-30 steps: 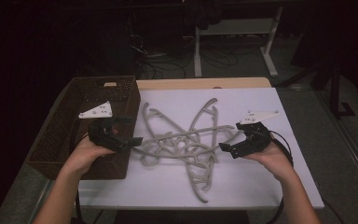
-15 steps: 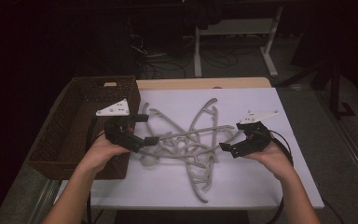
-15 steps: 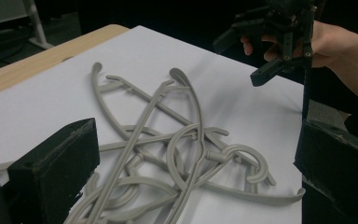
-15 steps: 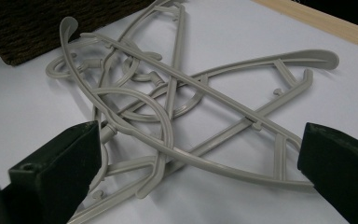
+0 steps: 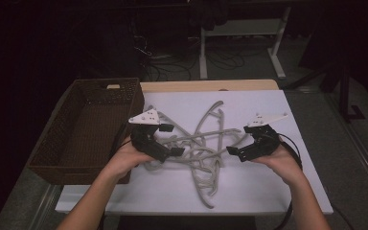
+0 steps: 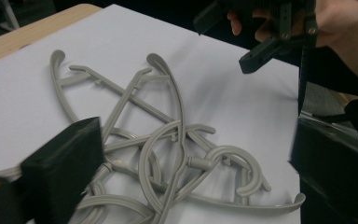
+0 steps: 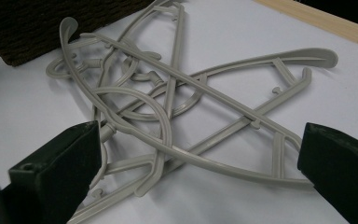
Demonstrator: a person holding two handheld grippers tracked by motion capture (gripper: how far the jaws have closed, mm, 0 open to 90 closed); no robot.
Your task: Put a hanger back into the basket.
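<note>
A tangled pile of grey plastic hangers (image 5: 201, 153) lies in the middle of the white tabletop (image 5: 268, 187). My left gripper (image 5: 172, 140) hovers open at the pile's left side. In the left gripper view its jaws stand wide apart around the hangers (image 6: 177, 140), holding nothing. At the pile's right edge my right gripper (image 5: 238, 140) is open too. The right gripper view has the crossed hangers (image 7: 177, 93) between its spread jaws, untouched. The right gripper (image 6: 261, 37) also appears at the top of the left gripper view, held in a hand.
A brown wicker basket (image 5: 139, 96) stands at the table's left, right beside the pile, and its corner (image 7: 51, 28) is seen past the hangers. A wooden strip (image 5: 211, 85) runs along the far edge. Bare white surface lies on the right and near side.
My left gripper has moved right, from over the basket's near corner to the left side of the hanger pile. The right gripper has stayed put.
</note>
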